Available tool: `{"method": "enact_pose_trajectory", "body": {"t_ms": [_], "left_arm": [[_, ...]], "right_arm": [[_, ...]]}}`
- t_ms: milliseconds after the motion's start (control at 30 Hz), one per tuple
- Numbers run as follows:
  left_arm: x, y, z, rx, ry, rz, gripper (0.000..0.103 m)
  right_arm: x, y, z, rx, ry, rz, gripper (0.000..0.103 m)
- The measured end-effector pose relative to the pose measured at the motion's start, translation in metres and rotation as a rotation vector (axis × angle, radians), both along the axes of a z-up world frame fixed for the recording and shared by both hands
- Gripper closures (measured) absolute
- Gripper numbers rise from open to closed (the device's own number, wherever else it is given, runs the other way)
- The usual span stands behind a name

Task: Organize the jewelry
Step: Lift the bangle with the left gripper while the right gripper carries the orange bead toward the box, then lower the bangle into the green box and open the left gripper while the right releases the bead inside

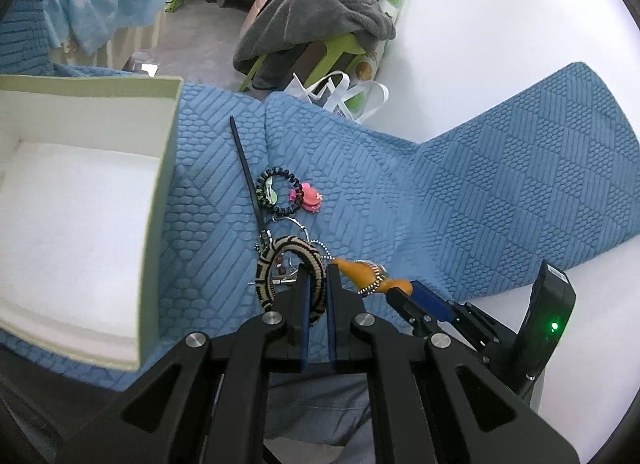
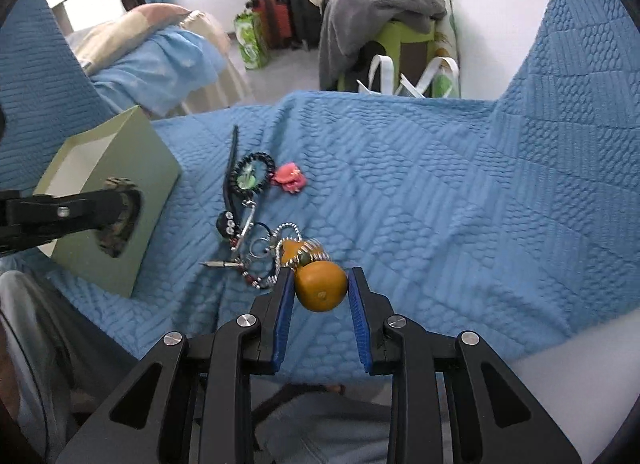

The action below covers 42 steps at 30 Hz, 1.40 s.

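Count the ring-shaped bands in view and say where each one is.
2: a striped woven bangle pinched in the left gripper, and a black coiled hair tie lying on the blue cloth. The tangle may hide more.

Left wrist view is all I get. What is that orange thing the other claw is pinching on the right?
Observer: A gourd-shaped orange charm. Its round bottom sits between the right claw's blue pads, and silver beads wrap its neck.
Visitor: Is anything hidden behind my striped bracelet?
Observer: Yes, a black charm with white stones is lying on the blue cover.
Visitor: Anything else there?
Observer: A small metal-tipped bit lies beside the key rings.
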<state>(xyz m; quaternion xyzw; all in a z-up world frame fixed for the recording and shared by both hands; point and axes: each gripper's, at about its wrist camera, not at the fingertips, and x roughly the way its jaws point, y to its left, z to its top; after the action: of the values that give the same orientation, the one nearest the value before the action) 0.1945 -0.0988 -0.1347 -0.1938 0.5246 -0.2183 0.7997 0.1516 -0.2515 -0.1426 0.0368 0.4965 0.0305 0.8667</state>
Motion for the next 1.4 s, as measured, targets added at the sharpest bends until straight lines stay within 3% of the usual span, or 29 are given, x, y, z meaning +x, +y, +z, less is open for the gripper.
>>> {"method": "enact_pose_trajectory", "body": {"t_ms": [200,467,733,900,1167,1400], "left_arm": [[-0.001,0.015,0.032,0.009,-0.016,0.016,0.097],[0.003,0.034,0.085,0.06,-0.086,0.006,0.097],[0.0,0.065,0.137,0.137,-0.176,0.006,0.097],[-0.001,0.088,0.152,0.171,-0.208,0.012,0.097],[-0.005,0.134,0.146,0.199,-0.2,0.047,0.097],[-0.005,0.168,0.122,0.218,-0.16,0.07,0.097]], "right_arm": [[-0.002,-0.006,0.038,-0.028,-0.014,-0.036,0.078],[0.007,-0.002,0.107,-0.034,-0.101,-0.074,0.078],[0.015,0.026,0.177,-0.017,-0.218,-0.065,0.078],[0.015,0.057,0.207,0.001,-0.277,-0.027,0.078],[0.021,0.119,0.218,0.03,-0.299,0.063,0.078],[0.032,0.17,0.188,0.042,-0.238,0.139,0.078]]}}
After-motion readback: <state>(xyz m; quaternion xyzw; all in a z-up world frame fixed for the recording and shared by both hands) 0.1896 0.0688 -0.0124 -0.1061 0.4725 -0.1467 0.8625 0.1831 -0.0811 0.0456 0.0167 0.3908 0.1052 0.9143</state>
